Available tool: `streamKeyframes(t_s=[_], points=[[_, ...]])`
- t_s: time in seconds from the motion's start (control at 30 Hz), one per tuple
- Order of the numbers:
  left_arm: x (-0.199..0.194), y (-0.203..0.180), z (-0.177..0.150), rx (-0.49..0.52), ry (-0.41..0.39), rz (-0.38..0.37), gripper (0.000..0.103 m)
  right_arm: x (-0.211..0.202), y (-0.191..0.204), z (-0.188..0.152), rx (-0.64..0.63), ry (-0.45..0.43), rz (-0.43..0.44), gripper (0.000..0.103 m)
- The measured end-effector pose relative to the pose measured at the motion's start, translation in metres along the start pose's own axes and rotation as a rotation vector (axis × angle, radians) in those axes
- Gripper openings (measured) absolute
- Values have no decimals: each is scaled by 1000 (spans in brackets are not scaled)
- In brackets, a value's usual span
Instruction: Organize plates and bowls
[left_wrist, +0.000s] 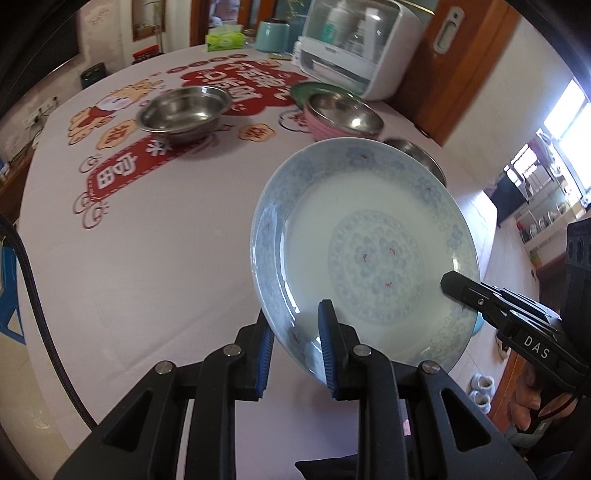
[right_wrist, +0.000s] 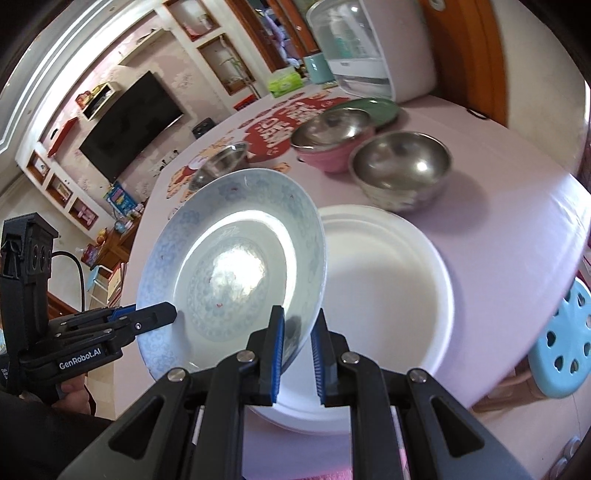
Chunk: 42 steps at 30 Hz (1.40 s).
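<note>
Clearly mid-carry.

Left wrist view: left gripper (left_wrist: 297, 347) clamped narrow on near rim of blue plate (left_wrist: 364, 251), one pad above, one beneath. Plate tilted, lifted clear of table (left_wrist: 147, 258). Right gripper (left_wrist: 456, 282) gripping far rim from the right. Beyond, well apart: steel bowl (left_wrist: 183, 110) alone on the printed cloth; second steel bowl nested in pink bowl (left_wrist: 328, 127), green plate (left_wrist: 306, 90) just behind it; another steel bowl (left_wrist: 417, 155) partly hidden behind blue plate's top edge.

Right wrist view: right gripper (right_wrist: 297, 345) likewise pinched tight on blue plate (right_wrist: 232, 273) at its rim, left gripper (right_wrist: 162, 314) holding opposite edge. White plate (right_wrist: 384, 291) flat on table (right_wrist: 509, 221), just beside and partly under the held plate's right edge. Pink bowl (right_wrist: 325, 160), big steel bowl (right_wrist: 400, 166), green plate (right_wrist: 380, 109) farther back.

Step in hand, by judgement: bringing blue plate to stack with plates, white plate the likely target. Next move calls for levelling the tilt, centring over white plate, lowering both sides together, then easing both grips off at once. Risk: uneven release, rim slipping or clinking.
</note>
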<state>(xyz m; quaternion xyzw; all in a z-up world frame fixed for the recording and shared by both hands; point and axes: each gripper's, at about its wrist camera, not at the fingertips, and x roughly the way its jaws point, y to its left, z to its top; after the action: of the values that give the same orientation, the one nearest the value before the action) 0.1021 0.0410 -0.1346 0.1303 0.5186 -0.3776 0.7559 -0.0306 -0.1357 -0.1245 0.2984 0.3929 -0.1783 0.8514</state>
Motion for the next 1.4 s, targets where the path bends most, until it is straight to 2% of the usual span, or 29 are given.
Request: streamKeyframes(t_s=[0.33,0.63,0.83,1.4], points=[[24,-27,8,15,76,7,21,6,-31,7,16,77,-9,15],[48,-38,10,-24,150,21,22,21,-52,13,5,170,-1,16],[64,-42,11,-52,196,37,23,34,-61,16,-14,236,2,19],[91,-46,16,-84,274,89,23,52,-64,29,-65,313,-7,23]])
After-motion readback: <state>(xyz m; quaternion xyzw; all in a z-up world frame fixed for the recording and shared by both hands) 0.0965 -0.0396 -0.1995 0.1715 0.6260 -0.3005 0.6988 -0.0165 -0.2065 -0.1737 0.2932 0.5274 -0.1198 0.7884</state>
